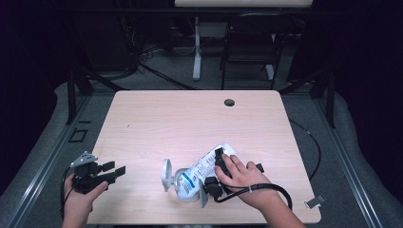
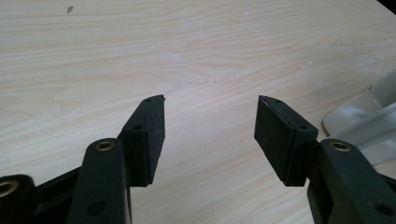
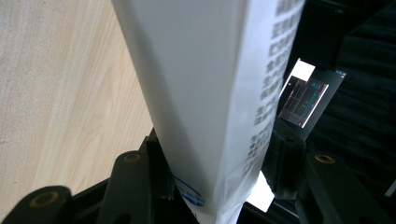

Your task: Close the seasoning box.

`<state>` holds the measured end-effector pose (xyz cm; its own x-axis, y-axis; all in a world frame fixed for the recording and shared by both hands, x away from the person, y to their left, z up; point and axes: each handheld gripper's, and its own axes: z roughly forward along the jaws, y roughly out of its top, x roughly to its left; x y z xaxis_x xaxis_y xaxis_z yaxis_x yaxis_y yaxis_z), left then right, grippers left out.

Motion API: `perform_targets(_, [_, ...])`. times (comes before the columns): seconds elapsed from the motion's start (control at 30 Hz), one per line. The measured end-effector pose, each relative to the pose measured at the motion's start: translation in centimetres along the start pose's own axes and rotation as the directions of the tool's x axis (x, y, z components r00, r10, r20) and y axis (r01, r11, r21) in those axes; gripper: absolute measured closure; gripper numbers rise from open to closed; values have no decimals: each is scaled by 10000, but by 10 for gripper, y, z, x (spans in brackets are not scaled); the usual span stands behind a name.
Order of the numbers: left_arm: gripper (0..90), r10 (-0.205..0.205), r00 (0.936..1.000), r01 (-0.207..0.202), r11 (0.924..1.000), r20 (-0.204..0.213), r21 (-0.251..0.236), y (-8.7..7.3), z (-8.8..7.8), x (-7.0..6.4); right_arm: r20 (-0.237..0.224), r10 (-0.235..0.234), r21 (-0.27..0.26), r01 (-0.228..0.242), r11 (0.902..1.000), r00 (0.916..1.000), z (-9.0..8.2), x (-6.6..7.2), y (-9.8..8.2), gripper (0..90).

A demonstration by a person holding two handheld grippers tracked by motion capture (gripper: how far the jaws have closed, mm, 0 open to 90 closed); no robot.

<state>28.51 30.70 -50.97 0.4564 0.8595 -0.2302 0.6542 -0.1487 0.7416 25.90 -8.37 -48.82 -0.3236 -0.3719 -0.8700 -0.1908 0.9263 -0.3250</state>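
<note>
A white pouch (image 1: 202,168) with blue print lies slanted on the wooden table (image 1: 190,118), near its front edge. The person's right hand covers its upper end, and my right gripper (image 1: 228,159) is shut on it there. In the right gripper view the pouch (image 3: 205,93) runs up between the two black jaws of my right gripper (image 3: 219,158), and both pads press its sides. My left gripper (image 1: 116,167) is held at the front left corner of the table, well apart from the pouch. Its jaws stand open over bare wood with nothing between them (image 2: 210,126).
A clear plastic container (image 1: 173,178) lies at the pouch's lower left end; its edge (image 2: 369,121) sits at the right of the left gripper view. A cable hole (image 1: 229,102) is at the table's far edge. A small clip (image 1: 314,202) lies at the front right corner.
</note>
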Motion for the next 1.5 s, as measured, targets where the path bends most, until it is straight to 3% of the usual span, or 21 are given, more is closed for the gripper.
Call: perform_targets(1.5, [437, -84, 10000, 84, 9999, 14, -100, -1, 1, 0, 247, -217, -107, 220, 9997, 9995, -2, 0, 0, 576])
